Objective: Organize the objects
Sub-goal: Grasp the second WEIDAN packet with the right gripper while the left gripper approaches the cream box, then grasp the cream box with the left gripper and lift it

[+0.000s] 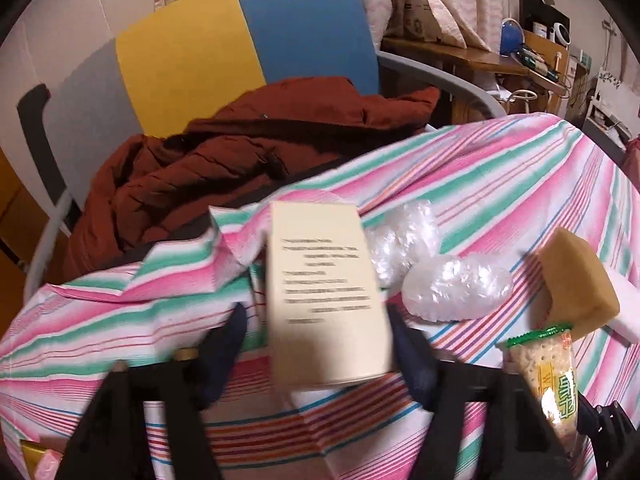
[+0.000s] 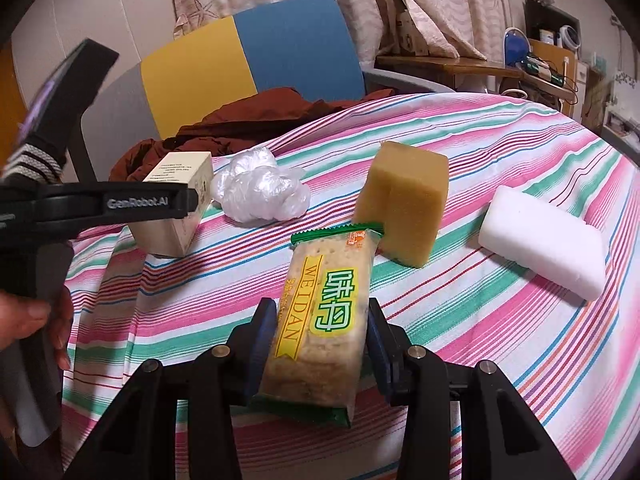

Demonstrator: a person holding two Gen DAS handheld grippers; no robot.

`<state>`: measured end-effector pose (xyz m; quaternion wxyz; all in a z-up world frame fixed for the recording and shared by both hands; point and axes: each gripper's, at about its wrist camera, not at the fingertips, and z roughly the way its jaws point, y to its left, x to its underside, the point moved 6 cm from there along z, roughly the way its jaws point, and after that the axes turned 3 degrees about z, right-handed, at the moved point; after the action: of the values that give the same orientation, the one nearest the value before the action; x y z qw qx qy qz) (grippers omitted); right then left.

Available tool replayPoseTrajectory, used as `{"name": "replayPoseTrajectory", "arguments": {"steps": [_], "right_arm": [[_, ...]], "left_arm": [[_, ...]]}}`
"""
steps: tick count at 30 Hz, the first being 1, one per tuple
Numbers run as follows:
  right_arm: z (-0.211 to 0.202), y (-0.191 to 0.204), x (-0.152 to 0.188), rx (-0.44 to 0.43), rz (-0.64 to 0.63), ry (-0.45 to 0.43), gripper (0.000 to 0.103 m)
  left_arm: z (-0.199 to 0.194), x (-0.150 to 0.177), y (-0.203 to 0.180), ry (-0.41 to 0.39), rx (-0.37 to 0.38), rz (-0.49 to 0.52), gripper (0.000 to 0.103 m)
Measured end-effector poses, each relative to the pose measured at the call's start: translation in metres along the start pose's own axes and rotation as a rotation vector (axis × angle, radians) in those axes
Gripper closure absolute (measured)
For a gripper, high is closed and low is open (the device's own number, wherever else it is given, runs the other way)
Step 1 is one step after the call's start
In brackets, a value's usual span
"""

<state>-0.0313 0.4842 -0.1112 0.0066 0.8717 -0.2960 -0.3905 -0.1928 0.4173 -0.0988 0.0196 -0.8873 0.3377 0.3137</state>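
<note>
While the left hand-held gripper [image 1: 316, 344] clamps a cream rectangular cardboard box [image 1: 326, 296] above the pink-and-green striped tabletop [image 2: 500, 140], the right hand-held gripper [image 2: 320, 344] is closed on a clear-wrapped cracker packet [image 2: 320, 320] near a tan sponge block [image 2: 404, 200].

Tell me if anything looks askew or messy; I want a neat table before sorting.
The tablecloth is rucked up and folded over at the table's edge beside the cream box. A crumpled plastic wrap lies loose on it. The yellow sponge stands tilted on one corner. Nothing looks spilled or broken.
</note>
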Motion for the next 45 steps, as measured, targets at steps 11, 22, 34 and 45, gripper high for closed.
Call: {"name": "replayPoseTrajectory", "arguments": {"steps": [11, 22, 34, 45], "right_arm": [[0.000, 0.000, 0.000, 0.003, -0.005, -0.015, 0.059], [-0.005, -0.003, -0.001, 0.003, 0.003, -0.042, 0.062], [-0.021, 0.000, -0.007, 0.006, 0.000, -0.119, 0.062], [-0.051, 0.020, 0.012, -0.035, -0.043, -0.108, 0.062]], "left_arm": [[-0.022, 0.021, 0.004, -0.071, 0.022, -0.085, 0.053], [-0.066, 0.055, -0.009, -0.144, 0.142, -0.160, 0.053], [-0.108, 0.090, 0.007, -0.176, 0.249, -0.262, 0.053], [-0.154, 0.122, 0.037, -0.240, 0.277, -0.291, 0.053]]}}
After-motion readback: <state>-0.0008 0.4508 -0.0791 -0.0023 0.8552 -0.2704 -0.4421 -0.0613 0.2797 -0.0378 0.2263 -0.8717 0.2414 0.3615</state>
